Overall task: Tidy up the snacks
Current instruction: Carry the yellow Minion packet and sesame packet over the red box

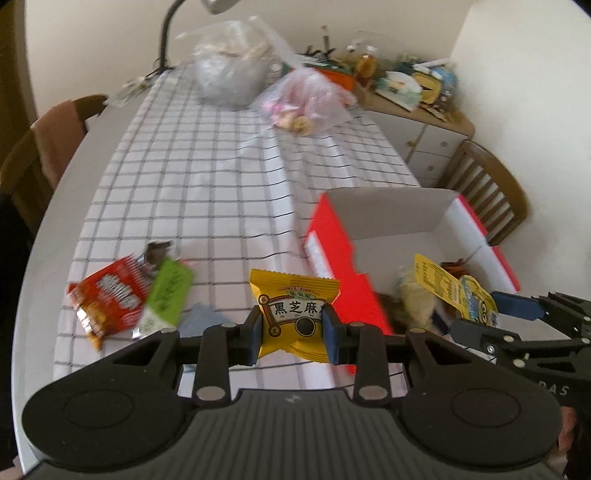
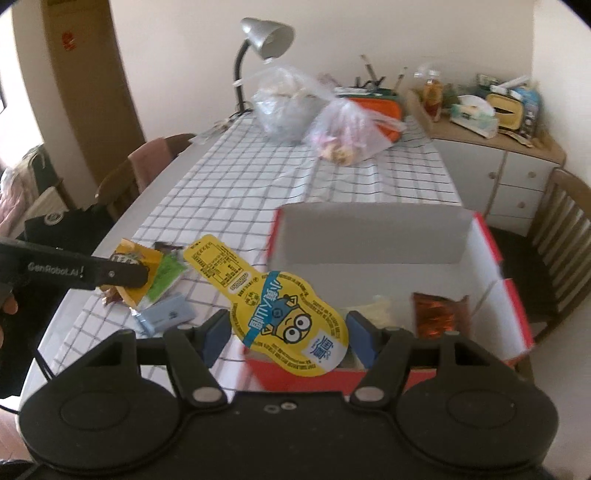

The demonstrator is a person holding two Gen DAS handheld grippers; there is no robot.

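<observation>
Sesame packet [image 1: 293,317] labelled "黑芝麻", "GenRobot.AI" tool [image 2: 122,275]

Red box [image 2: 513,295] contents partly hidden; sideboard clutter [image 1: 413,83] blurred, prob. unidentifiable.

Glossy foil yellow packet [image 1: 293,313]; matt cardboard box [image 2: 373,236]; checked cloth [image 1: 207,177] on the counter; crinkly clear plastic bags [image 2: 284,107].

Dining room, cream walls, daylight.
I see a checked tablecloth [image 2: 229,192] on the table, a silver desk lamp [image 2: 266,35] at its far end, wooden chairs [image 2: 561,236] flanking, a white cabinet [image 2: 506,177] beyond.
</observation>
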